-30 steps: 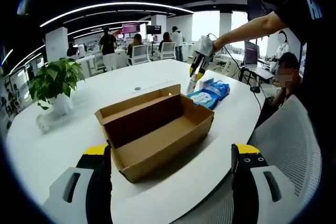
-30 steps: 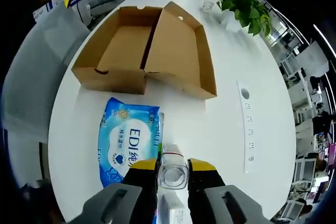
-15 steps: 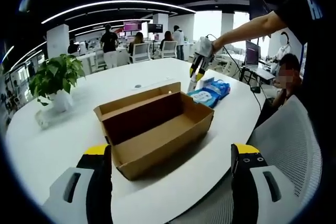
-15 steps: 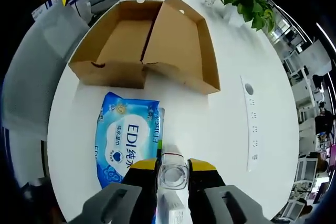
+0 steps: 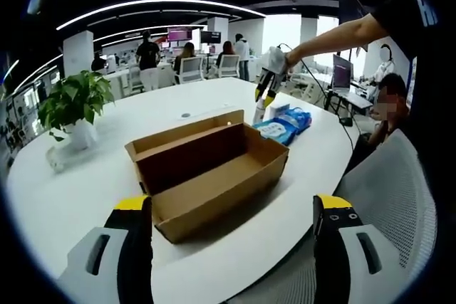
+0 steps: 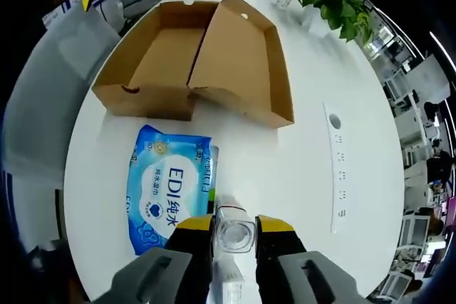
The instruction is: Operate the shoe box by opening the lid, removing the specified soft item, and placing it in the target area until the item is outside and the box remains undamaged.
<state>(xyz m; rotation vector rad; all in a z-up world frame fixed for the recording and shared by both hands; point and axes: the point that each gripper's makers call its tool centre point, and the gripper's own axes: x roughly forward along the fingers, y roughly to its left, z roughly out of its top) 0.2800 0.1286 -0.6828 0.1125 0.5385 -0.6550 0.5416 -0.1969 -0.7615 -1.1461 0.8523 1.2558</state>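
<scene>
My right gripper (image 6: 234, 227) clamps a clear bottle (image 6: 234, 231) beside the wipes pack (image 6: 168, 194), box (image 6: 192, 62) ahead; left gripper (image 5: 231, 211) wide, empty; I should lower gently, then release

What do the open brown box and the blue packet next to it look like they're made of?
The open brown box looks like plain matte cardboard: flat folded panels, raw tan inside and out. The blue wet-wipe packet looks like soft printed plastic film, slightly glossy and puffy with crimped ends. The right gripper is shut on a small clear bottle, probably plastic.
</scene>
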